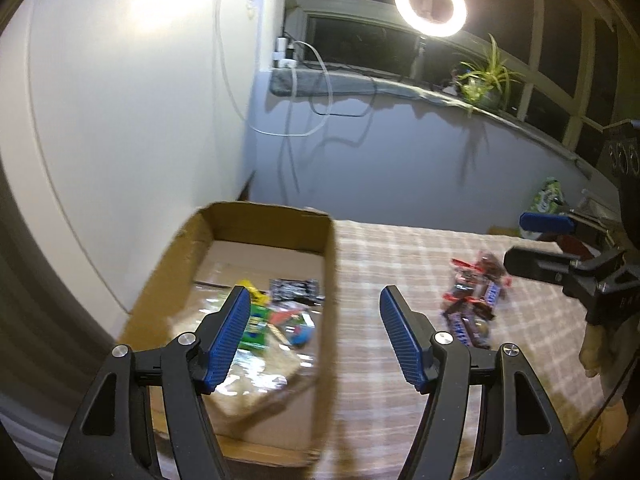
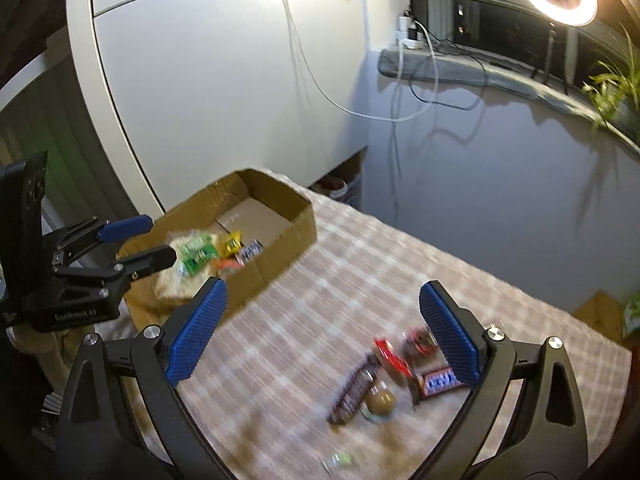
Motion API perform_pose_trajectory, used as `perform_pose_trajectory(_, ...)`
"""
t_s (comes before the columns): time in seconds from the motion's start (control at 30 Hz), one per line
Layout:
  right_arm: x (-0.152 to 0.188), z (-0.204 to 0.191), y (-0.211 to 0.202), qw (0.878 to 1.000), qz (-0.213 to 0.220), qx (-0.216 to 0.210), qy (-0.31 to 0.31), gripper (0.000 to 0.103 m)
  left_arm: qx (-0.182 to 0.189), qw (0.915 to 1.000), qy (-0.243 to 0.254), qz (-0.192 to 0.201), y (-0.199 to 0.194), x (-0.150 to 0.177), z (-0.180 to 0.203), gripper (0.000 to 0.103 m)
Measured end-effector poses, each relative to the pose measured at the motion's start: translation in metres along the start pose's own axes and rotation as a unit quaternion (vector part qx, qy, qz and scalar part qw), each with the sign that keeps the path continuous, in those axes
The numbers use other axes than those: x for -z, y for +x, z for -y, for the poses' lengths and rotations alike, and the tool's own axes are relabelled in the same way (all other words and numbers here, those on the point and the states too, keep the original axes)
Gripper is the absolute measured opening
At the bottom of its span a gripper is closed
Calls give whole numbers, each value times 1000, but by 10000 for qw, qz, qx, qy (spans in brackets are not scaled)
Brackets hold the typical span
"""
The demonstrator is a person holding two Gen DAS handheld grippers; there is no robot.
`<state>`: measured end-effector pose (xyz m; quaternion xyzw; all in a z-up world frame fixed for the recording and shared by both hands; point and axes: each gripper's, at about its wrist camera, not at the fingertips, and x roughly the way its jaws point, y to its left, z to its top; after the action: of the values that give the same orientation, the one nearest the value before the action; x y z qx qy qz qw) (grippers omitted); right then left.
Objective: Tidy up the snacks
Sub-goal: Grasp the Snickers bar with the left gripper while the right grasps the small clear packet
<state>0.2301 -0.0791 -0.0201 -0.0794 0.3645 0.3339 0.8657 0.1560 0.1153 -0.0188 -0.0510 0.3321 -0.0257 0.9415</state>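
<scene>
An open cardboard box (image 1: pixel 276 224) stands at the left end of a table under a checked cloth (image 1: pixel 400 248). Inside it lie several snacks (image 1: pixel 280 316): green, yellow and black packets on a clear bag. My left gripper (image 1: pixel 314 296) is open and empty, straddling the box's right wall. A loose pile of chocolate bars (image 1: pixel 476 292) lies on the cloth to the right. My right gripper (image 2: pixel 324 286) is open and empty above the cloth, the brown bar (image 2: pixel 356 392), red bar (image 2: pixel 392 356) and blue bar (image 2: pixel 440 382) near its right finger. In the right wrist view, the left gripper (image 2: pixel 160 240) hangs over the box (image 2: pixel 296 216).
A lit ring light (image 1: pixel 430 4) and a potted plant (image 1: pixel 486 80) stand on the window sill behind the table, with cables hanging down the wall. A green packet (image 1: pixel 546 198) sits at the far right. A small green wrapper (image 2: pixel 340 460) lies near the front edge.
</scene>
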Motion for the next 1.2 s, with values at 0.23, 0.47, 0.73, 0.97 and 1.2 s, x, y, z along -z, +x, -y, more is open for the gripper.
perform_pose_trajectory(0.23, 41, 20, -17, 9997, -200, 123, 78, 99, 284, 9994, 143, -165, 10, 7, 35, 67)
perform_pose_trajectory(0.47, 84, 32, -18, 9984, -564, 36, 44, 99, 531, 9968, 344, -497, 28, 17, 71, 67)
perform_pose_trajectory(0.73, 121, 31, 2, 9949, -987, -214, -70, 98, 868, 9884, 549, -1121, 64, 28, 109, 67)
perform_pose_trajectory(0.97, 135, 34, 22, 9919, -1199, -417, -93, 86, 947, 9831, 625, -1435, 88, 32, 128, 67)
perform_pose_trajectory(1.2, 139, 33, 36, 9901, -1332, -409, -161, 66, 906, 9810, 671, -1580, 106, 32, 137, 64)
